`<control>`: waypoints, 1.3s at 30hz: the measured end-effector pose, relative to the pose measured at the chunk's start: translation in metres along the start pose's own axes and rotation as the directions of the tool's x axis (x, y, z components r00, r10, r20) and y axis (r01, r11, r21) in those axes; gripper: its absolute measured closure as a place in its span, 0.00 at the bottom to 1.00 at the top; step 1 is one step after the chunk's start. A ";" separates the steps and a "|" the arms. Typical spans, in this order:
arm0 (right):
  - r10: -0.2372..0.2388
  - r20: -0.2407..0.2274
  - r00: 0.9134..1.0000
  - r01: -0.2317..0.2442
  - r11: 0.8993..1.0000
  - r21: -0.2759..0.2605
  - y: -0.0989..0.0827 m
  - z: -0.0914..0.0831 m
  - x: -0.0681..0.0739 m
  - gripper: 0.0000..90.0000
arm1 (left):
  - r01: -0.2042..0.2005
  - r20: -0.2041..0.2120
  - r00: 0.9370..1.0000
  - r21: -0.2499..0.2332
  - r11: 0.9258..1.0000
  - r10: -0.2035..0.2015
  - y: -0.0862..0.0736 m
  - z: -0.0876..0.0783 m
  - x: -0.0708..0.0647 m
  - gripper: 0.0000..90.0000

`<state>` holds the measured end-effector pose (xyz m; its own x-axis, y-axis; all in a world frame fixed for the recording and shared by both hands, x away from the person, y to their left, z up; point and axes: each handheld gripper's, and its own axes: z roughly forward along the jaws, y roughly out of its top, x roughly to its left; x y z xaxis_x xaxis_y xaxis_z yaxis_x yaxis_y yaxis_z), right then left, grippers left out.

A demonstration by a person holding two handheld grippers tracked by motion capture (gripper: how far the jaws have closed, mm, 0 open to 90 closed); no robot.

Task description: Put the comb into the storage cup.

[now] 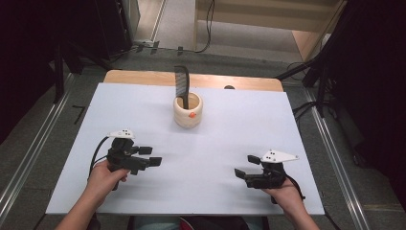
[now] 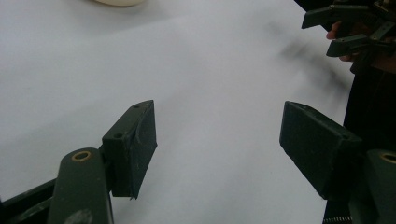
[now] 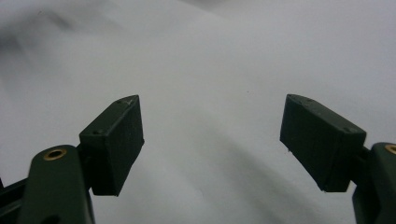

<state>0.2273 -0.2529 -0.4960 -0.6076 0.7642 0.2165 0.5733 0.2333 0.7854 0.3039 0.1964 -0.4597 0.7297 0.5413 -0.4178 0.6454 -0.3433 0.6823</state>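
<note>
One comb (image 1: 181,82) here, black, flat and toothed, standing upright in the cup (image 1: 188,111) with its long axis running straight up and its handle end down inside. The cup is a single round, pale wooden one with a small orange dot on its front, and it sits toward the far edge of the table (image 1: 239,124), about midway along it. The table top is a smooth white sheet, with a strip of bare wood showing at the far edge.

Two grippers, both black. The left gripper (image 1: 150,156) hangs near the near-left corner, jaws wide apart and holding nothing, pointing across toward the right. The right gripper (image 1: 245,166) sits near the near-right corner, jaws also spread and bare, pointing back toward the left. Both are well apart from the cup. In the left gripper view the right gripper (image 2: 334,32) shows at the top right corner.
</note>
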 end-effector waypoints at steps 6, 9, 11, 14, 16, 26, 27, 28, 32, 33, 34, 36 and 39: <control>-0.002 -0.004 1.000 0.002 1.000 0.002 0.000 0.001 0.000 0.22 | 0.010 -0.017 1.000 0.002 1.000 -0.010 -0.005 -0.005 0.004 0.31; -0.003 -0.006 1.000 0.003 1.000 0.005 0.000 0.001 0.000 0.22 | 0.015 -0.023 1.000 0.008 1.000 -0.015 -0.007 -0.007 0.005 0.31; -0.004 -0.009 1.000 0.004 1.000 0.005 0.001 0.001 0.000 0.22 | 0.014 -0.029 0.999 0.011 1.000 -0.013 -0.008 -0.008 0.005 0.31; -0.007 -0.010 1.000 0.007 1.000 0.005 0.001 0.001 0.000 0.22 | 0.016 -0.036 0.999 0.012 1.000 -0.016 -0.010 -0.009 0.006 0.31; -0.009 -0.011 1.000 0.009 1.000 0.005 0.001 0.002 0.000 0.22 | 0.020 -0.036 0.999 0.015 1.000 -0.019 -0.010 -0.009 0.007 0.31; -0.009 -0.015 1.000 0.009 1.000 0.005 0.001 0.002 0.001 0.22 | 0.017 -0.035 0.999 0.026 1.000 -0.016 -0.010 -0.007 0.008 0.31; -0.009 -0.016 1.000 0.009 1.000 0.005 0.001 0.002 0.001 0.22 | 0.017 -0.035 0.999 0.027 1.000 -0.016 -0.011 -0.007 0.008 0.31; -0.009 -0.016 1.000 0.009 1.000 0.005 0.001 0.002 0.001 0.22 | 0.016 -0.035 0.999 0.027 0.999 -0.015 -0.011 -0.006 0.008 0.31; -0.009 -0.018 1.000 0.009 1.000 0.007 0.001 0.002 0.001 0.22 | 0.015 -0.037 0.999 0.030 0.999 -0.014 -0.011 -0.006 0.007 0.31; -0.009 -0.018 1.000 0.009 1.000 0.007 0.001 0.002 0.001 0.22 | 0.014 -0.037 0.999 0.031 0.999 -0.013 -0.011 -0.006 0.007 0.31; -0.009 -0.019 1.000 0.009 1.000 0.007 0.001 0.002 0.001 0.22 | 0.014 -0.038 0.999 0.032 0.999 -0.013 -0.011 -0.006 0.007 0.31; -0.010 -0.018 1.000 0.010 1.000 0.008 0.001 0.002 0.001 0.22 | 0.015 -0.037 0.999 0.032 0.999 -0.013 -0.011 -0.006 0.007 0.31; -0.011 -0.019 1.000 0.011 1.000 0.009 0.001 0.002 0.001 0.22 | 0.015 -0.038 0.999 0.035 0.999 -0.014 -0.011 -0.005 0.008 0.31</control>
<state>0.2282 -0.2503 -0.4962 -0.6240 0.7501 0.2189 0.5716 0.2473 0.7824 0.3012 0.2083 -0.4670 0.7116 0.5749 -0.4039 0.6638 -0.3616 0.6547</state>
